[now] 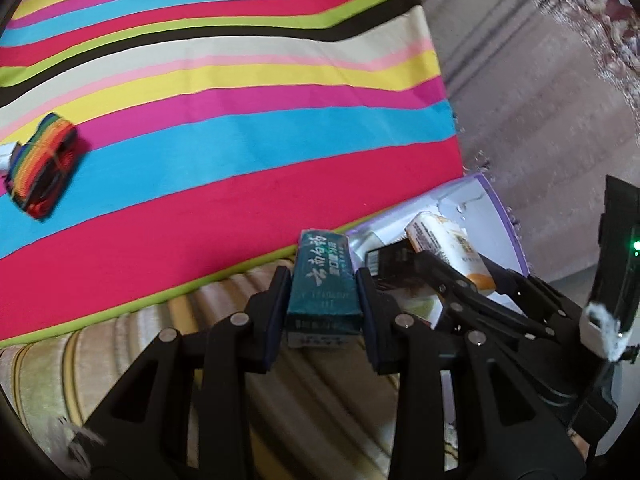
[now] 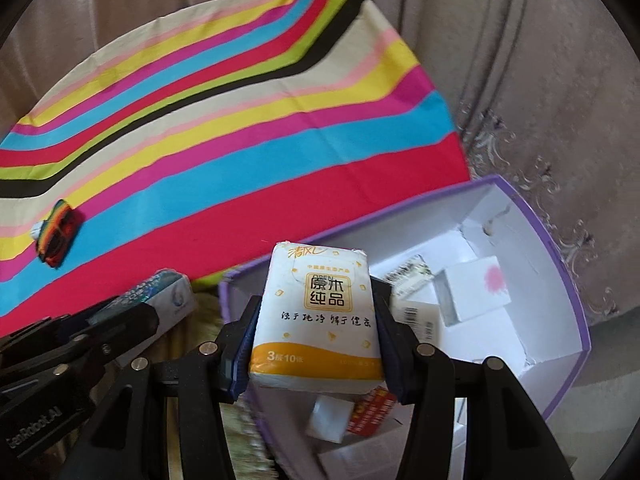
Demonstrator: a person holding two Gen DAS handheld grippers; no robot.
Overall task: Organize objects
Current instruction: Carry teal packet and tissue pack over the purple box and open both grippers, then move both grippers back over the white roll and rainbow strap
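Observation:
My left gripper (image 1: pixel 323 280) is shut on a dark teal box (image 1: pixel 323 276) with white Chinese lettering, held above the sofa edge just left of the purple box (image 1: pixel 504 216). My right gripper (image 2: pixel 314 320) is shut on a white and orange tissue pack (image 2: pixel 316 312), held over the purple box's (image 2: pixel 560 240) near left corner. The tissue pack also shows in the left wrist view (image 1: pixel 448 252). The left gripper and its teal box (image 2: pixel 160 296) show at the lower left of the right wrist view. Inside the purple box lie several small white cartons (image 2: pixel 476 292) and a red packet (image 2: pixel 372 408).
A striped multicoloured cloth (image 1: pixel 240 128) covers the surface beyond. A rainbow-striped folded item (image 1: pixel 40 168) lies on it at the far left, also in the right wrist view (image 2: pixel 58 232). Beige ribbed sofa fabric (image 1: pixel 320 392) is below. Curtains (image 2: pixel 520 60) hang behind.

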